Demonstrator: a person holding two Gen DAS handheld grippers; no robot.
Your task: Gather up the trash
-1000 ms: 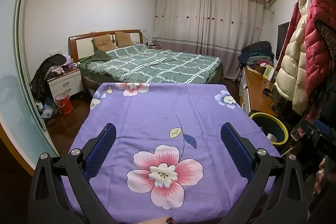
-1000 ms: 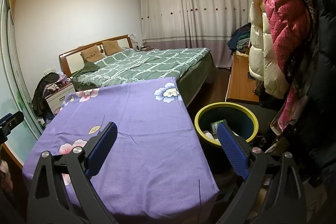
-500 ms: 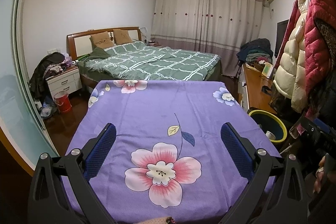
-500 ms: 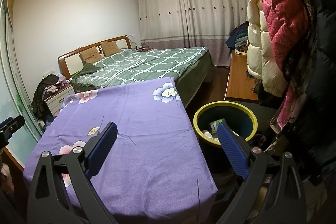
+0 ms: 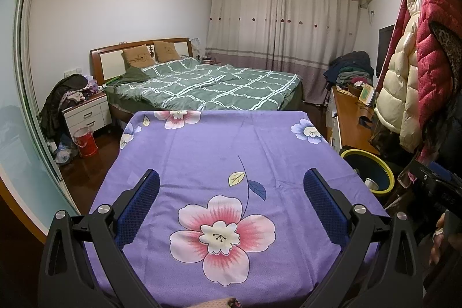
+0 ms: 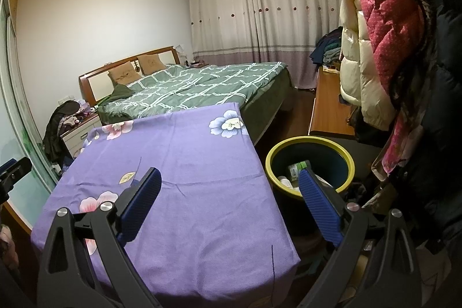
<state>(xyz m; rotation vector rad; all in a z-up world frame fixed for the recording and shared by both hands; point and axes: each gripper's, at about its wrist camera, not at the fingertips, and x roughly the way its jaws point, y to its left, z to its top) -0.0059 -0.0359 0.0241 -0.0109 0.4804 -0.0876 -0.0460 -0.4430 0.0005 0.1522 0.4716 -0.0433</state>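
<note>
A table under a purple flowered cloth [image 5: 225, 140] fills the foreground, also in the right wrist view [image 6: 184, 152]. No trash lies on the cloth. A dark bin with a yellow rim [image 6: 310, 162] stands on the floor right of the table and holds a bottle and other scraps [image 6: 297, 169]; it also shows in the left wrist view [image 5: 368, 171]. My left gripper [image 5: 231, 184] is open and empty above the cloth. My right gripper [image 6: 229, 181] is open and empty over the table's right edge, its right finger in front of the bin.
A bed with a green checked cover [image 5: 208, 85] lies behind the table. A white nightstand [image 5: 86, 114] and a red bucket [image 5: 85, 139] stand at left. A wooden desk [image 6: 327, 106] and hanging coats [image 6: 384, 28] crowd the right side.
Both views have drifted slightly back and up from the table. Both grippers stay open and empty.
</note>
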